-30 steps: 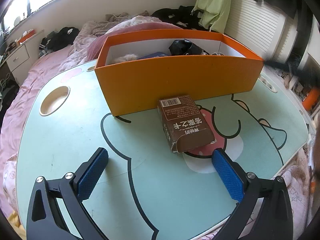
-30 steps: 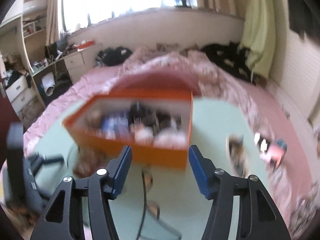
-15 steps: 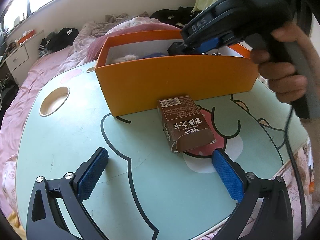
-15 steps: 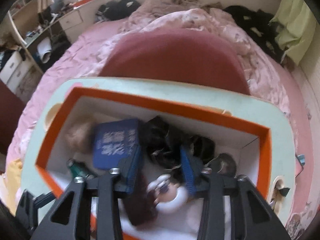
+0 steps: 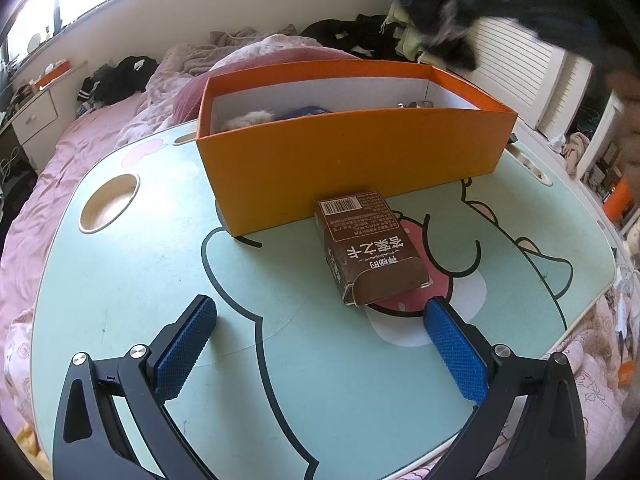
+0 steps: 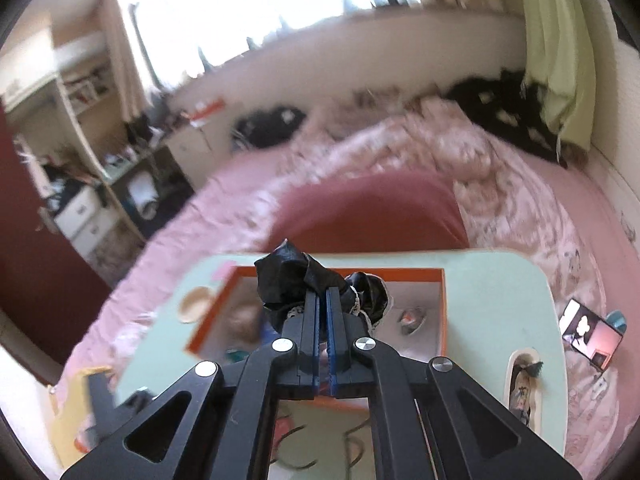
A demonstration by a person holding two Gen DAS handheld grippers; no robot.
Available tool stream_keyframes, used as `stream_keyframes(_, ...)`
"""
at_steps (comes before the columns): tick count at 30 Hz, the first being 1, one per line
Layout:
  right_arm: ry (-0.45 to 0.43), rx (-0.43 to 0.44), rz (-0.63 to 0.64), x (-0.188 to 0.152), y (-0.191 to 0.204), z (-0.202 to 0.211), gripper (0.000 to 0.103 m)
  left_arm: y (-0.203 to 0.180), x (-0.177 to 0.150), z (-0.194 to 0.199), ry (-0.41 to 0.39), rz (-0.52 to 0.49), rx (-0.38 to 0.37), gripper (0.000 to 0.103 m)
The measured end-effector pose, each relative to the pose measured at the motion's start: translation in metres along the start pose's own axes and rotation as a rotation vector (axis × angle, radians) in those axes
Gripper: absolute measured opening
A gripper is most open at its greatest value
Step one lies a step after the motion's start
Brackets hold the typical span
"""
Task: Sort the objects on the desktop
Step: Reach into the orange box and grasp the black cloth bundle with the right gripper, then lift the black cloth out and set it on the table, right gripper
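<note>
An orange box (image 5: 352, 160) stands open on the pale green lap table (image 5: 120, 280), with a brown carton (image 5: 368, 252) lying flat against its front wall. My left gripper (image 5: 320, 324) hovers low over the table just short of the carton, jaws wide open and empty. My right gripper (image 6: 323, 298) is shut on a black crumpled fabric bundle (image 6: 288, 280) with a lace edge, held up in the air above the orange box (image 6: 436, 276). In the left wrist view that bundle (image 5: 436, 12) is a dark blur high at the upper right.
Inside the box lie a fluffy beige thing (image 5: 248, 118), a blue booklet (image 5: 308, 111) and a small round item (image 6: 412, 316). The table has a round cup hole (image 5: 108, 202) at its left and a slot (image 6: 524, 380) at its right. Pink bedding surrounds the table.
The right gripper dipped into the orange box, closed on the black bundle and rose out with it. The left gripper and the carton stayed put.
</note>
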State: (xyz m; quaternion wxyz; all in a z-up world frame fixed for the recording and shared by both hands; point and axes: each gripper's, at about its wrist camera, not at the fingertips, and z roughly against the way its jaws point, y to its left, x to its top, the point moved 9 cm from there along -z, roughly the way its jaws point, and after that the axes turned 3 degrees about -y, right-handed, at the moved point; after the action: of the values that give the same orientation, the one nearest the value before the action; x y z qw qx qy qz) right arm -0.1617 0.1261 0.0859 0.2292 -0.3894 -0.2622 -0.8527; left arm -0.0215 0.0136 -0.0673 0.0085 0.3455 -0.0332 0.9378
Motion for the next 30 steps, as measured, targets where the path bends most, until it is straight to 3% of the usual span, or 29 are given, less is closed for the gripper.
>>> stream_keyframes(4,-0.007,0.041,0.046,-0.026,0.021,0.025,0.004,0.0,0.0,0.0,0.0,0.0,0.0,0.103)
stream_keyframes(11,0.106,0.024,0.043,-0.1,0.011,0.0,0.005,0.001,0.0,0.0,0.0,0.0,0.0,0.103)
stream_keyframes(14,0.109,-0.068,0.074,-0.121,-0.002,-0.009,0.023,0.0,0.0,0.0,-0.001,0.0,0.0,0.103)
stream_keyframes(16,0.141,-0.089,0.102,-0.137,-0.007,-0.013,0.064,0.001,-0.001,0.0,-0.001,0.001,0.0,0.103)
stream_keyframes(20,0.179,-0.135,0.129,-0.167,-0.017,-0.014,0.078,0.001,-0.001,0.0,-0.001,0.001,0.001,0.103)
stream_keyframes(22,0.167,-0.232,0.167,-0.176,-0.025,-0.014,0.103,0.001,-0.001,0.0,-0.002,0.004,0.0,0.103)
stream_keyframes(23,0.146,-0.269,0.183,-0.177,-0.026,-0.015,0.103,0.001,-0.001,0.0,0.001,0.002,0.001,0.103)
stream_keyframes(30,0.118,-0.284,0.159,-0.186,-0.034,-0.022,0.103,0.0,0.0,0.0,0.001,0.007,0.004,0.103)
